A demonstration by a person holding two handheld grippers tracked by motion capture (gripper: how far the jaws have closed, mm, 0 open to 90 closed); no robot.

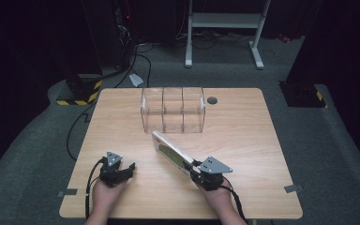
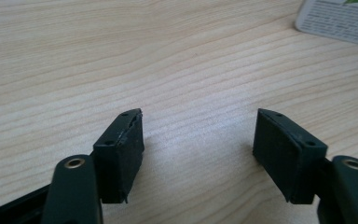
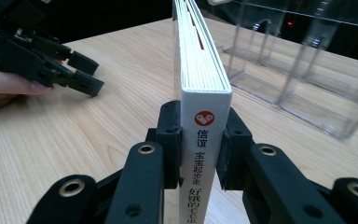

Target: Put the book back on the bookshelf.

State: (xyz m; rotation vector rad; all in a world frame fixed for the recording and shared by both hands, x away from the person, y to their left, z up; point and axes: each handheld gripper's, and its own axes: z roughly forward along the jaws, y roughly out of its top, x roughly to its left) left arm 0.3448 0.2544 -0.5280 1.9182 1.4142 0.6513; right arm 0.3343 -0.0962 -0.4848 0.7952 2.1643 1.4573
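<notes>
Where the right tool (image 1: 194, 165) sits at about five o'clock on the wooden bench (image 1: 262, 140), its jaws are clamped on the spine end of a thin white book (image 1: 172, 153). Book stands on edge, running from the tool toward eleven o'clock; its far end stops just short of the clear organizer (image 1: 172, 110). In the right gripper view the spine (image 3: 204, 154) shows a red round logo and printed characters, page edges on top, a jaw pressed flat to each cover.

Clear organizer: three open compartments side by side, at twelve o'clock of bench centre, nothing visible inside them, though the walls are transparent and hard to read.

Left tool (image 1: 130, 167) at about seven o'clock, held low in the left hand (image 1: 104, 194), resting on or just above the wood; cannot tell which. Jaws spread wide, bare bench between the pads (image 2: 126, 149). A corner of the book's printed cover (image 2: 340, 18) lies at one o'clock in the left gripper view, well apart from the jaws.

Small dark round grommet (image 1: 212, 100) just at three o'clock of the organizer.
</notes>
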